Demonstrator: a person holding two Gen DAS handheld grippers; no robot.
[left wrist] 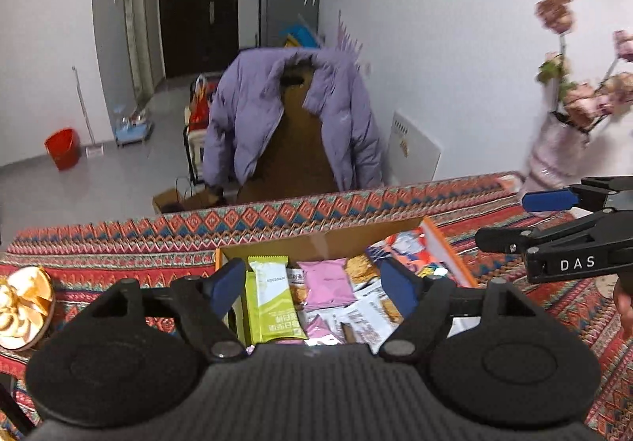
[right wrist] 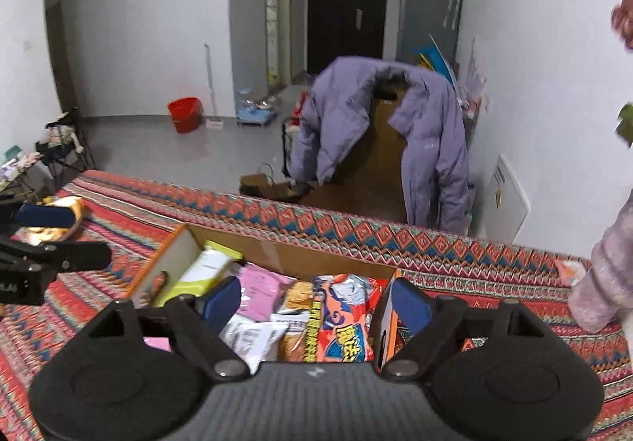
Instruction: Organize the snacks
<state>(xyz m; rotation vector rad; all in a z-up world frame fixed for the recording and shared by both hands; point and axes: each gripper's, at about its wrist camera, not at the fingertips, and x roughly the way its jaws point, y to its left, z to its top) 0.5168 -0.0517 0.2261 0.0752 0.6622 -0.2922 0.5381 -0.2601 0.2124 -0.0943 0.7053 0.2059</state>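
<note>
An open cardboard box (left wrist: 316, 243) (right wrist: 296, 255) stands on the patterned tablecloth (left wrist: 118, 243) and holds several snack packets. Among them are a green bar packet (left wrist: 273, 298), a pink packet (left wrist: 326, 282) (right wrist: 259, 290) and an orange-red snack bag (right wrist: 344, 318). My left gripper (left wrist: 312, 278) hovers over the box's left half, open, gripping nothing. Over the right half my right gripper (right wrist: 316, 296) hangs open too, with nothing between its pads. Each gripper shows at the edge of the other's view: the right gripper (left wrist: 514, 219), the left gripper (right wrist: 75, 235).
A plate of pale round slices (left wrist: 23, 306) sits at the table's left. A pink vase with flowers (left wrist: 558, 148) stands at the back right. Behind the table a chair carries a purple coat (left wrist: 292, 116). A red bucket (left wrist: 61, 148) is on the floor.
</note>
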